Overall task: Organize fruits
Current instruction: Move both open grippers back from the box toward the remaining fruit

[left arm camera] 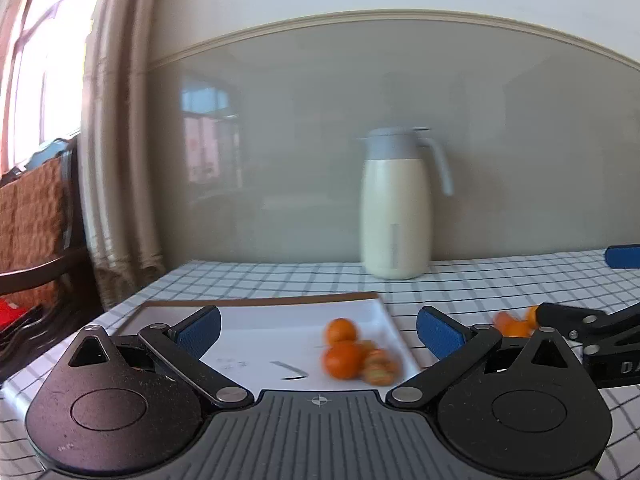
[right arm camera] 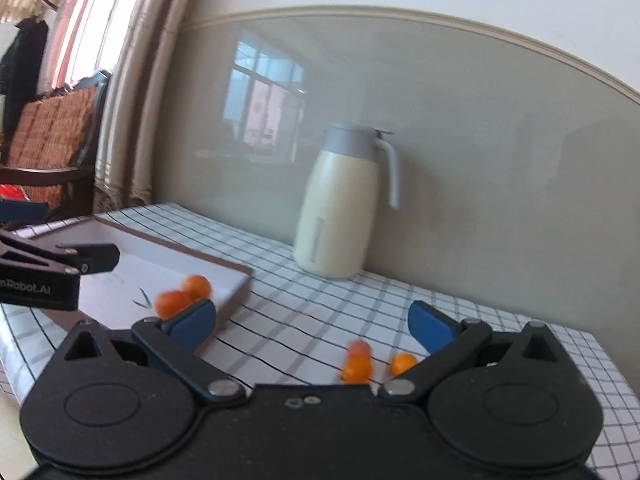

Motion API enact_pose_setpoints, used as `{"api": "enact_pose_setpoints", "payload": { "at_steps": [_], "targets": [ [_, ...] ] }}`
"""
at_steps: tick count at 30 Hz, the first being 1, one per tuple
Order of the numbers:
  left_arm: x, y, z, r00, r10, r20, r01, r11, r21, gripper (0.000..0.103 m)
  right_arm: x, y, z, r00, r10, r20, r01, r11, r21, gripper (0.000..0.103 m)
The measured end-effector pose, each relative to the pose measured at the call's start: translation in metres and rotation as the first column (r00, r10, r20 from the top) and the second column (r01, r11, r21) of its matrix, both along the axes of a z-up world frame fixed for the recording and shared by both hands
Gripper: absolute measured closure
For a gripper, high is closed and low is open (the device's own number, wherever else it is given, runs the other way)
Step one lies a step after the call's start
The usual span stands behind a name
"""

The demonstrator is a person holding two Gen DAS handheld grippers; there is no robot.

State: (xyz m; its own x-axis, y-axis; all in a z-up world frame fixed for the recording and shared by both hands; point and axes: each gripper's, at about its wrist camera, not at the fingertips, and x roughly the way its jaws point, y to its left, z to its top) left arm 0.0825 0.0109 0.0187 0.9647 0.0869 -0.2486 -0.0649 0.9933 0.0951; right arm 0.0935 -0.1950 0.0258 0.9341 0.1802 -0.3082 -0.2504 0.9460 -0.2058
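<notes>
Checked white cloth (left arm camera: 280, 276) covers the table, which stands against a grey glossy wall panel, with a beige curtain (left arm camera: 116, 140) and a woven-backed chair (left arm camera: 36, 216) off its left edge. Toward the left end of the table lies a white tray (left arm camera: 260, 332) with a brown back rim. Several small oranges sit clustered by the tray's right edge (left arm camera: 342, 346); blur keeps me from counting them exactly. The left gripper (left arm camera: 320, 330) hangs above the tray's near side, its blue-padded fingers (left arm camera: 200, 330) spread wide with nothing between them. At the back edge of the table, close to the wall, a cream thermos jug (left arm camera: 396, 216) with a grey lid and handle stands upright. Right of the tray, on bare cloth, lie more loose oranges (right arm camera: 358, 364), about three, near one another and well apart from the tray. The right gripper (right arm camera: 312, 322) hovers over them, jaws likewise spread wide and holding nothing, its fingers (right arm camera: 432, 326) clear of the fruit.
</notes>
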Motion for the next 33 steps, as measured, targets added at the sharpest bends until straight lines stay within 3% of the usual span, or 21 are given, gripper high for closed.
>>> {"api": "enact_pose_setpoints", "payload": {
  "at_steps": [12, 15, 17, 21, 27, 33],
  "targets": [
    [0.012, -0.060, -0.015, 0.989, -0.137, -0.065, 0.138, 0.990, 0.020, 0.000, 0.005, -0.060, -0.021, 0.982, -0.168, -0.090, 0.167, 0.986, -0.019, 0.008],
    [0.015, -0.076, -0.019, 0.983, -0.163, -0.082, 0.167, 0.985, 0.039, 0.000, 0.009, -0.067, -0.029, 0.975, -0.177, -0.136, 0.174, 0.984, -0.032, 0.016],
    [0.018, -0.087, -0.021, 0.977, -0.188, -0.098, 0.193, 0.980, 0.044, 0.000, 0.012, -0.072, -0.034, 0.968, -0.187, -0.165, 0.183, 0.982, -0.037, 0.031],
    [0.025, -0.106, -0.026, 0.968, -0.228, -0.105, 0.235, 0.971, 0.054, 0.000, 0.019, -0.084, -0.042, 0.954, -0.215, -0.210, 0.212, 0.977, -0.035, 0.034],
    [0.042, -0.124, -0.038, 0.958, -0.244, -0.153, 0.254, 0.966, 0.052, 0.000, 0.034, -0.097, -0.057, 0.933, -0.221, -0.285, 0.223, 0.975, -0.025, 0.053],
    [0.056, -0.137, -0.047, 0.946, -0.262, -0.190, 0.275, 0.960, 0.046, 0.000, 0.049, -0.107, -0.062, 0.918, -0.236, -0.319, 0.246, 0.969, -0.009, 0.065]
  ]
}}
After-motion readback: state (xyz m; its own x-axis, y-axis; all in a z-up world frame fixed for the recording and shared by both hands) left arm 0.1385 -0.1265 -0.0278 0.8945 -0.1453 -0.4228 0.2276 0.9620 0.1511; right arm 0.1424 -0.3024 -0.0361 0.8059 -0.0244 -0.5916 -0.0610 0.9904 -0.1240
